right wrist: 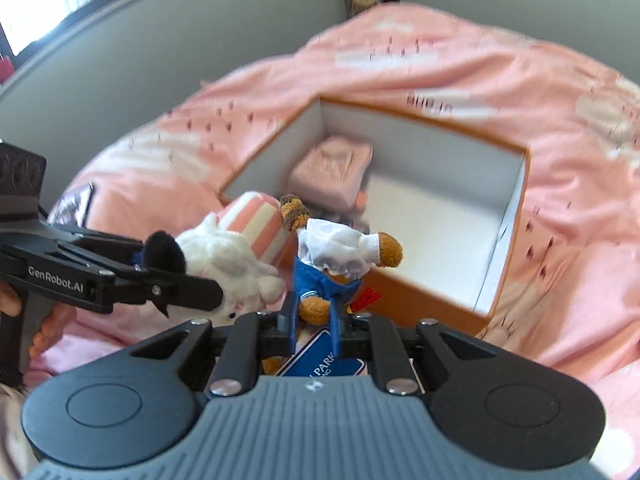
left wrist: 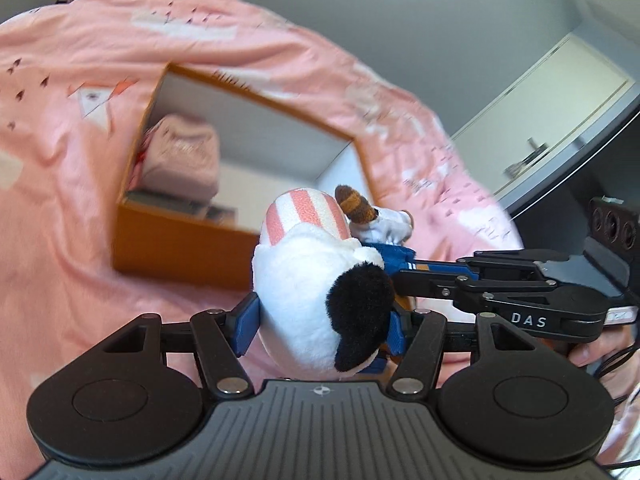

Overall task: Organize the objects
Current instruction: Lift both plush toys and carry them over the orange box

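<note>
The left gripper (left wrist: pixel 320 320) had its blue pads spread fairly wide and pressed against a plush toy (left wrist: pixel 316 280) with fluffy white fur, a black patch and a pink-and-white striped part. Its face was hidden from that camera. Just right of it, the right gripper (right wrist: pixel 314 320) was nearly closed, pinching a small brown bear (right wrist: pixel 336 256) in a white shirt and blue trousers by its leg; a blue tag (right wrist: pixel 320 360) hung beneath, its lettering cut off. Both toys were held up over a pink printed quilt (right wrist: pixel 500 64), touching each other and blocking the near corner of an orange box (right wrist: pixel 400 292). The box had white inner walls and held a soft pink pouch (right wrist: pixel 332 172), blurred, with something dark beside it that could not be made out.
</note>
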A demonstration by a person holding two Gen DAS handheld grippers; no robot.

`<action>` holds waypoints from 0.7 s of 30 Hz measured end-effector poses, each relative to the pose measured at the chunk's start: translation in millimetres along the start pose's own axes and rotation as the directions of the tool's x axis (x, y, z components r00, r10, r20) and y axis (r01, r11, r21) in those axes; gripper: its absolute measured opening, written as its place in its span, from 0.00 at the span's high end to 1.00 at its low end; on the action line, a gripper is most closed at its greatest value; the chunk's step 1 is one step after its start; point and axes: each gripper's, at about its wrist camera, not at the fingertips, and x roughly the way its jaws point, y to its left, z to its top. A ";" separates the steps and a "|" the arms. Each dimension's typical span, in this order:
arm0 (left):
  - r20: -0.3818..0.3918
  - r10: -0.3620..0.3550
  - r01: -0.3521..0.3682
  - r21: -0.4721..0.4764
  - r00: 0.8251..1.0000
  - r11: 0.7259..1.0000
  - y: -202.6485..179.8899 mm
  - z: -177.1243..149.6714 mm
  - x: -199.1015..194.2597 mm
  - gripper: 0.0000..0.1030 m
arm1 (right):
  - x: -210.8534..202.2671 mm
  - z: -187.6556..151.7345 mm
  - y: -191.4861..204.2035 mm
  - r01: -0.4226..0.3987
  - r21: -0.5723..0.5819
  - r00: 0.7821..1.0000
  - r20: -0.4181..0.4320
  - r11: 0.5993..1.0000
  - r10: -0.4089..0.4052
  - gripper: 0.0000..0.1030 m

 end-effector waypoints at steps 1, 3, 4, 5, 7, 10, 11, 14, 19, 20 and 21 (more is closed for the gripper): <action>0.008 -0.015 0.015 -0.004 1.000 1.000 -1.7 5.6 -0.6 0.32 | -6.0 4.6 -0.2 0.001 0.001 1.000 0.020 1.000 -0.001 0.84; 0.032 -0.025 0.025 0.013 0.999 1.000 -7.8 16.3 -2.4 0.32 | -15.4 14.4 -1.1 0.006 0.004 0.998 0.058 1.000 -0.006 0.84; 0.047 -0.024 0.023 0.024 0.999 0.999 -11.1 21.8 -2.6 0.32 | -19.7 19.0 -2.0 0.011 0.003 0.997 0.077 1.000 -0.011 0.84; 0.062 -0.026 0.024 0.034 0.998 0.999 -14.2 28.0 -2.8 0.32 | -23.5 23.5 -2.8 0.018 0.001 0.995 0.094 1.000 -0.018 0.84; 0.091 -0.033 0.029 0.050 0.995 0.998 -18.6 39.2 -1.0 0.32 | -28.4 32.8 -5.7 0.032 0.000 0.991 0.128 0.999 -0.032 0.84; 0.135 -0.025 0.017 0.061 0.991 0.998 -21.7 55.8 7.5 0.32 | -31.2 46.3 -12.1 0.062 0.005 0.982 0.178 0.998 -0.062 0.84; 0.145 -0.020 0.011 0.063 0.989 0.998 -21.3 60.6 11.9 0.32 | -30.6 50.7 -15.0 0.070 0.009 0.979 0.193 0.998 -0.070 0.84; 0.152 -0.012 0.002 0.065 0.988 0.998 -16.1 74.2 30.6 0.32 | -24.0 60.7 -25.2 0.093 0.033 0.969 0.227 0.995 -0.098 0.84; 0.095 -0.004 -0.001 0.051 0.995 0.999 5.5 96.0 66.6 0.32 | 9.7 72.2 -47.9 0.104 0.087 0.971 0.209 0.991 -0.120 0.84; 0.081 -0.004 0.000 0.052 0.997 0.999 9.8 99.3 73.2 0.32 | 17.8 74.0 -52.9 0.108 0.095 0.972 0.198 0.990 -0.125 0.85; 0.067 -0.003 0.000 0.055 0.998 0.998 13.4 102.5 79.7 0.32 | 26.7 75.6 -59.0 0.108 0.110 0.975 0.184 0.988 -0.127 0.84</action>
